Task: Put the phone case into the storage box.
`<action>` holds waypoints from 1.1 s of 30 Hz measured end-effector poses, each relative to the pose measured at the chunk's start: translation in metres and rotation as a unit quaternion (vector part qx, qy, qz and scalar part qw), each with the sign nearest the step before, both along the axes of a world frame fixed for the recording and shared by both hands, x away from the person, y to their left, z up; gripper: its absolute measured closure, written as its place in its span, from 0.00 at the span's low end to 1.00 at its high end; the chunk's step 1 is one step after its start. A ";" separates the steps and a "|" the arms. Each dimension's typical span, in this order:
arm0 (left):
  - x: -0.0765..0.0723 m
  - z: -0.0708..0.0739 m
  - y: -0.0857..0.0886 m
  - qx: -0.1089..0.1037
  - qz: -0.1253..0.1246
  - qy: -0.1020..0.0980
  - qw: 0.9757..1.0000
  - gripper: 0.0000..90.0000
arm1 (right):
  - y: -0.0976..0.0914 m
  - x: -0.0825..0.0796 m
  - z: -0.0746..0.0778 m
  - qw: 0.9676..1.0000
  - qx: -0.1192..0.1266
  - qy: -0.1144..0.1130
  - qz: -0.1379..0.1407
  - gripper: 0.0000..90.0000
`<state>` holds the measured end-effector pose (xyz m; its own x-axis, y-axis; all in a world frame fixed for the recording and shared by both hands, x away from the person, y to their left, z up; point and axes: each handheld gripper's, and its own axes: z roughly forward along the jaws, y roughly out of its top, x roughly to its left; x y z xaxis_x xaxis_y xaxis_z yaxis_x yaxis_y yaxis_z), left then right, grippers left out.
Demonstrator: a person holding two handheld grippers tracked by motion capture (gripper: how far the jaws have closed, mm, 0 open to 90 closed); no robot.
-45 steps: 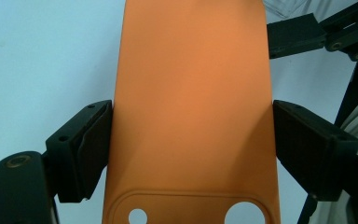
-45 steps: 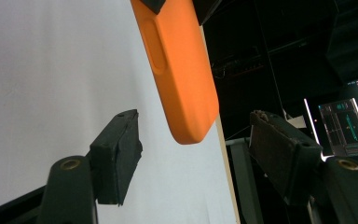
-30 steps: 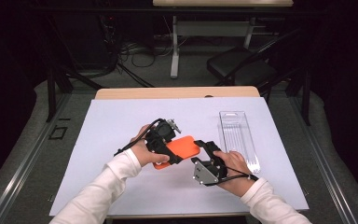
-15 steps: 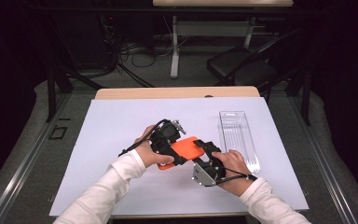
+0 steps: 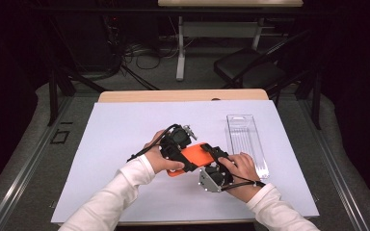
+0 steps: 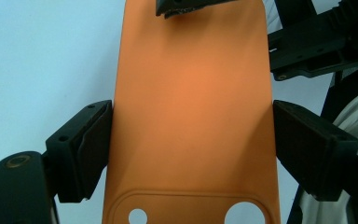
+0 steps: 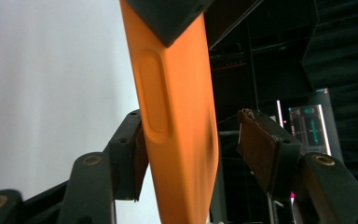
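An orange phone case (image 6: 191, 121) spans the left gripper (image 6: 191, 140), clamped edge to edge between its jaws; the right gripper (image 7: 191, 154), jaws just closing, straddles the case's far end, one pad touching, the other apart.
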<state>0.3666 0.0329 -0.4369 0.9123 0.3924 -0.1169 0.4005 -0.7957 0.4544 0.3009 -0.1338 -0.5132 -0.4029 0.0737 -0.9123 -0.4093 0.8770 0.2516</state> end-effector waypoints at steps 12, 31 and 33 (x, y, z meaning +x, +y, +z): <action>-0.002 -0.001 -0.005 0.000 -0.009 0.004 1.000 0.18 | 0.003 -0.001 -0.005 0.999 -0.035 -0.023 0.005 0.53; -0.001 -0.003 -0.007 -0.002 -0.013 0.014 1.000 0.18 | 0.005 -0.001 -0.012 0.999 -0.041 -0.035 -0.001 0.64; -0.001 -0.003 -0.006 -0.002 -0.011 0.015 1.000 0.18 | 0.006 -0.001 -0.012 0.998 -0.047 -0.042 -0.003 0.66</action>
<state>0.3655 0.0267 -0.4400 0.9172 0.3711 -0.1448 0.3954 -0.8033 0.4454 0.2995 -0.1282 -0.5253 -0.3250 -0.0124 -0.9456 -0.4206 0.8975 0.1328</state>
